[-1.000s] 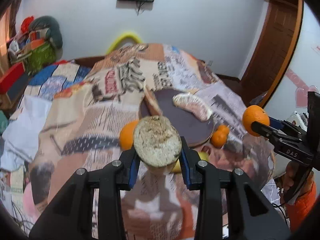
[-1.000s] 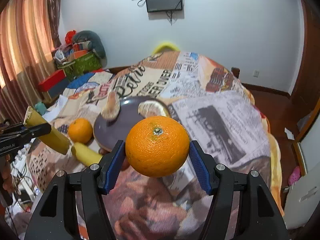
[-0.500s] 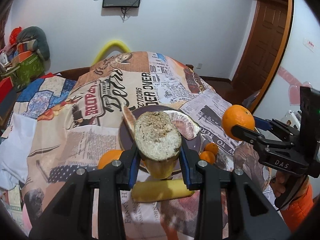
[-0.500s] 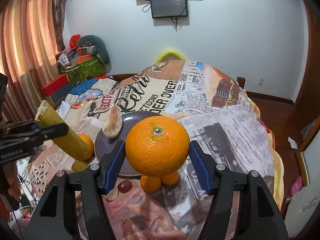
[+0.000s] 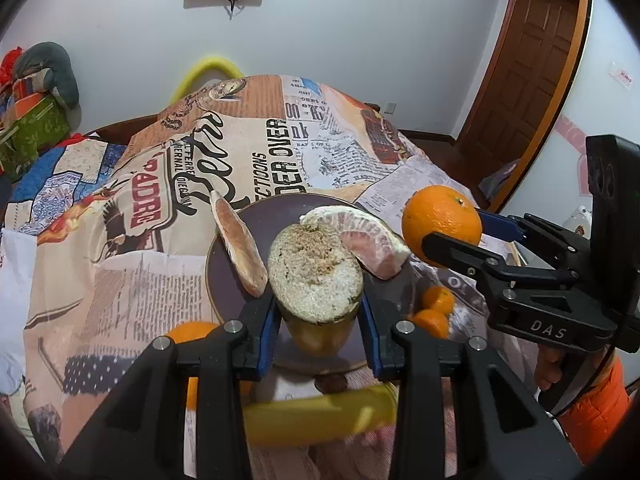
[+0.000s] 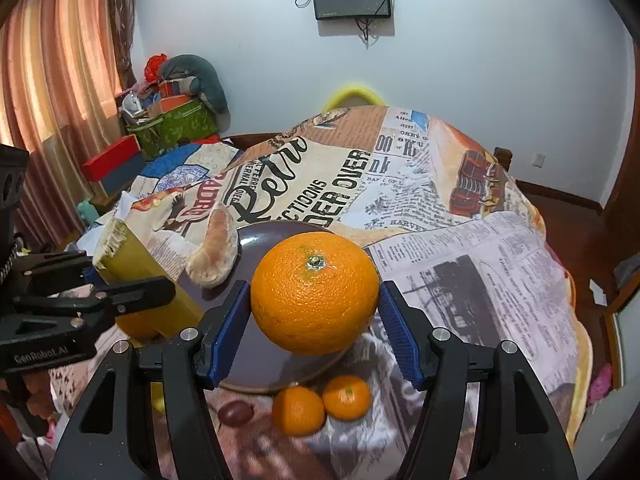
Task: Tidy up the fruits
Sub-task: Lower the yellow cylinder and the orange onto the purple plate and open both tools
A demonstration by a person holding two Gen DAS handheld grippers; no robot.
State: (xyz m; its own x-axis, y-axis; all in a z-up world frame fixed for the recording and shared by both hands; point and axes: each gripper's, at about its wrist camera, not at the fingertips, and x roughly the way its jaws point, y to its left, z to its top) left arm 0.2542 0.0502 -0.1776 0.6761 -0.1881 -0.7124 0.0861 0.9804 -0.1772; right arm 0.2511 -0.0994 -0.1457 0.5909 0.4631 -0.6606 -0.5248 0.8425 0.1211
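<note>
My left gripper (image 5: 318, 312) is shut on a yellow fruit chunk (image 5: 316, 268) with a pale spongy cut face, held over the near part of a dark purple plate (image 5: 276, 220). In the right wrist view that chunk (image 6: 136, 256) sits left of the plate (image 6: 264, 236). My right gripper (image 6: 316, 312) is shut on a large orange (image 6: 316, 292) above the plate's near right side. Two peeled pinkish segments (image 5: 372, 240) (image 5: 240, 248) lie on the plate.
Two small mandarins (image 6: 298, 410) (image 6: 346, 396) and a dark grape (image 6: 236, 412) lie by the plate's front rim. Another orange (image 5: 192, 332) and a yellow banana (image 5: 320, 412) lie nearer me. A newspaper-print cloth (image 6: 480, 264) covers the surface; a hand in an orange sleeve (image 5: 592, 400) is at lower right.
Both grippers have moved forward and slightly down toward the plate, still holding their fruit. The plate and small mandarins now sit closer, under the fingers.
</note>
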